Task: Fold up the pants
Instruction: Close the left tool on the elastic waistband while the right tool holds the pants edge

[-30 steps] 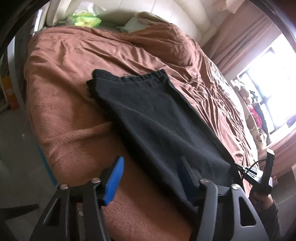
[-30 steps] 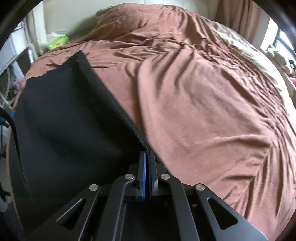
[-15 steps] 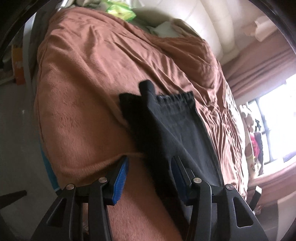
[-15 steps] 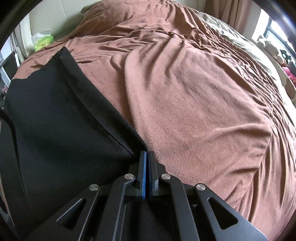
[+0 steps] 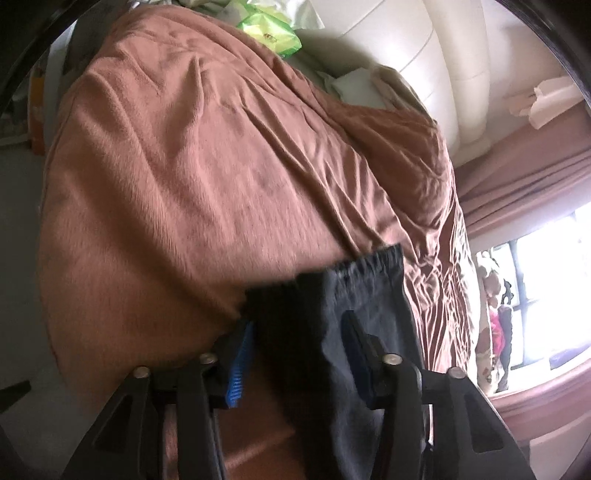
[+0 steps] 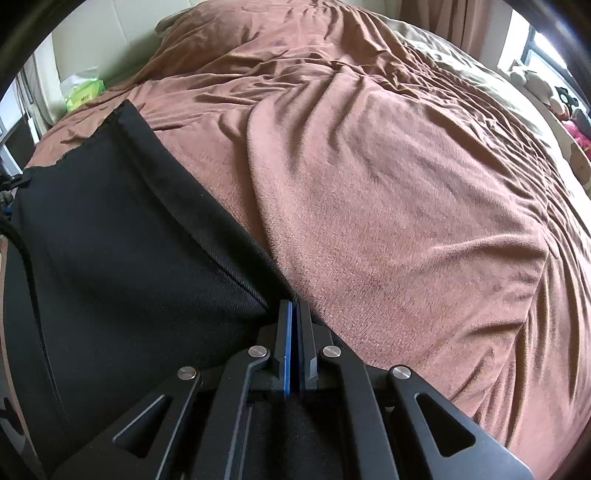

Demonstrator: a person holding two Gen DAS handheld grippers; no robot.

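Two grippers work the black pants [image 6: 122, 251] on the bed, which wears a brown blanket [image 6: 388, 206]; we note that a second ago the left wrist view showed the pants spread long and flat across the blanket, whereas now the waistband end [image 5: 369, 262] sits bunched and close between the fingers of the left gripper [image 5: 295, 350]. The left gripper's jaws are closing, with dark fabric between them; the blue pads [image 5: 238, 365] appear not yet to press the cloth on both sides, so we treat this grip as unfinished. The right gripper [image 6: 294, 332] is clenched, as it was a second ago, apparently on the near edge of the pants where the seam runs into its closed fingertips; the pinched fabric itself is hidden between them. We judge that a fold is being set up: one end pinned by the right gripper, the other being gathered by the left.

Motion blur softens the waistband and the left pads; the lower length of the pants is cut off beneath both grippers; we cannot tell how many layers lie between the left jaws. A green packet [image 5: 271, 31] lies by the headboard, well apart from the work.
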